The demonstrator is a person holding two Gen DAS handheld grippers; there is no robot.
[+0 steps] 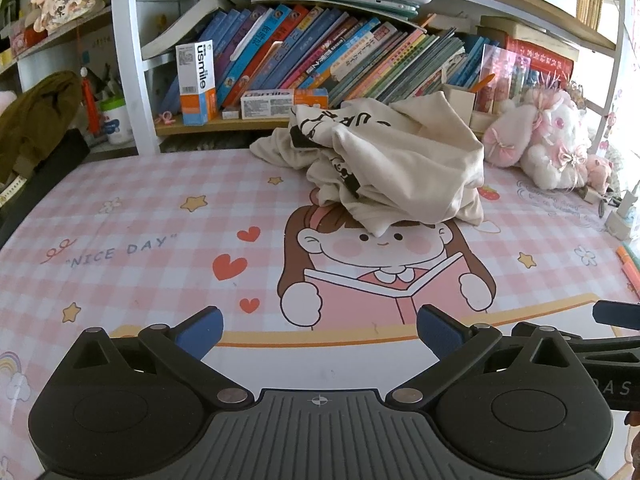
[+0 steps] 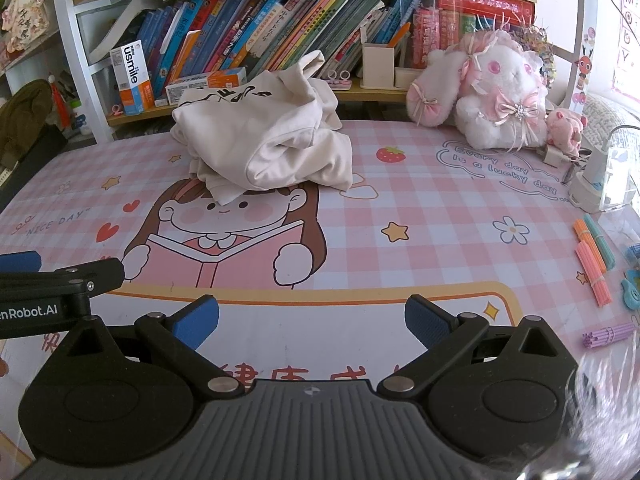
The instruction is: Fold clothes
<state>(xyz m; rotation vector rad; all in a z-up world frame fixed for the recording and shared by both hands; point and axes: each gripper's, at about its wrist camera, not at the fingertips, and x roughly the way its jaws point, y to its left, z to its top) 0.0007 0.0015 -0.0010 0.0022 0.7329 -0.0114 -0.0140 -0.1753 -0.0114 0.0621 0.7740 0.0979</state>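
A cream garment with black print (image 1: 384, 160) lies crumpled in a heap at the back of the pink checked desk mat (image 1: 160, 216), over the top of the cartoon girl's head. The right wrist view shows the same heap (image 2: 268, 140) left of centre. My left gripper (image 1: 319, 332) hovers over the near edge of the mat, open, with nothing between its blue pads. My right gripper (image 2: 312, 322) stands open beside it, also empty and well short of the garment. The tip of the left gripper (image 2: 60, 276) shows at the left edge of the right wrist view.
A bookshelf (image 1: 320, 52) full of books runs behind the mat, with toothpaste boxes (image 1: 197, 80). A pink-and-white plush toy (image 2: 492, 96) sits at the back right. Bundles of coloured sticks (image 2: 592, 264) and a white charger (image 2: 592, 184) lie at the right edge. A dark chair with an olive coat (image 1: 36, 120) stands left.
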